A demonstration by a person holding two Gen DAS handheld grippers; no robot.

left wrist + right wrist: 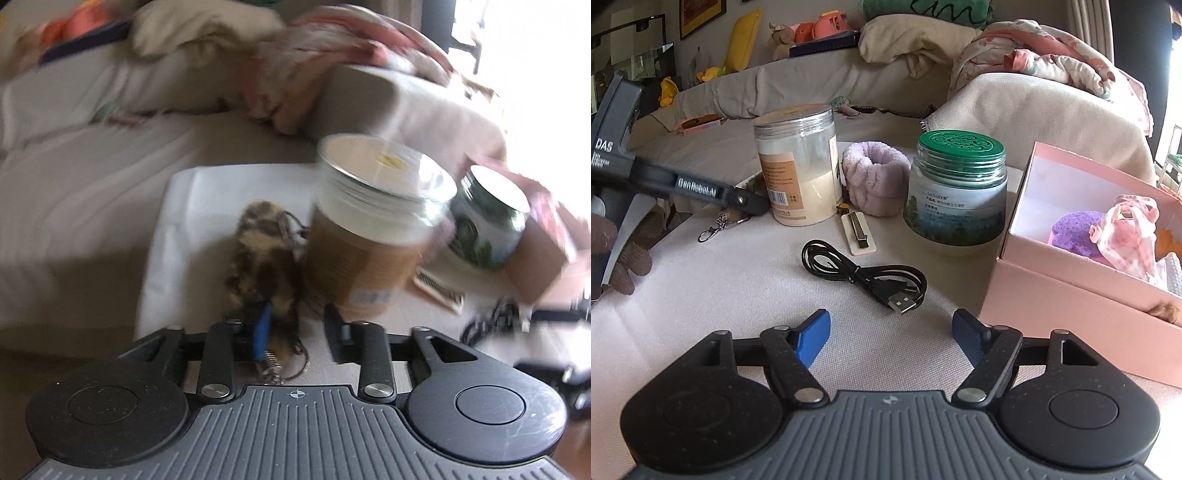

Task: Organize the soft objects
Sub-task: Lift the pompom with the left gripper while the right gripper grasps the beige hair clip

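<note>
A brown and tan furry keychain toy (pixel 258 258) lies on the table left of a powder jar (pixel 369 236). My left gripper (pixel 299 332) is open around the toy's near end, its blue left pad against the fur. My right gripper (pixel 890 339) is open and empty above the cloth. A lilac fluffy wristband (pixel 873 177) sits between the powder jar (pixel 798 162) and a green-lidded jar (pixel 956 188). A pink box (pixel 1067 295) at right holds a purple sponge (pixel 1071 229) and a pink checked cloth item (pixel 1126 236). The left gripper (pixel 746 199) reaches in from the left; its clasp and chain (pixel 716 225) show below it.
A black USB cable (pixel 864 273) and a hair clip on a card (pixel 858 232) lie mid-table. The green-lidded jar (pixel 487 221) and box (pixel 543 251) stand right of the left gripper. A sofa (pixel 1034 110) with blankets and plush toys lies behind.
</note>
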